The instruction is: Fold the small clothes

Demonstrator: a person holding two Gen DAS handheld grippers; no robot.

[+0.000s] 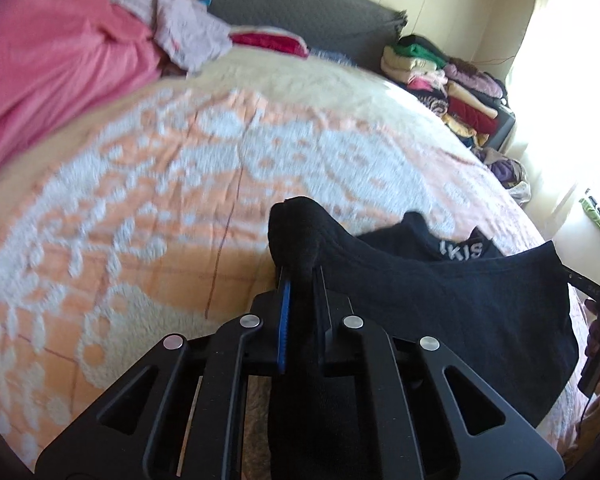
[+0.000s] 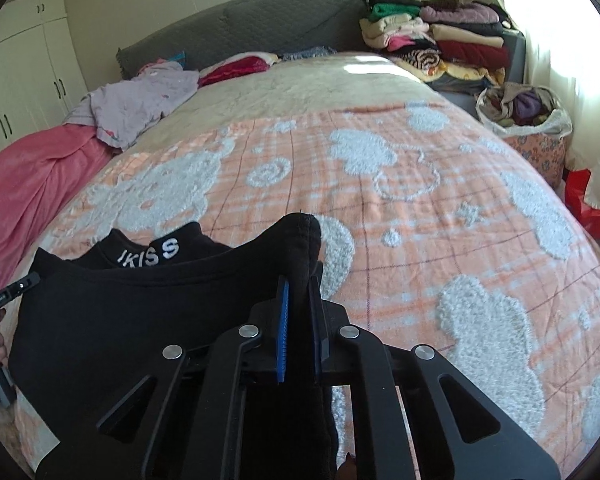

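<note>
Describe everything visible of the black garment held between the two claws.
The black garment is a soft, knit-looking piece with a band bearing white letters, partly readable as "IKISS". It hangs stretched between the left claw, shut on one bunched corner, and the right claw, shut on the other. Its upper edge sags between them, above the orange-and-white blanket. Its lower part is hidden behind the claws.

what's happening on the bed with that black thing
A person is folding a small black garment over a bed with an orange and white blanket. The left gripper and right gripper are each shut on a bunched edge of it, stretching it between them. Its white-lettered waistband shows.
</note>
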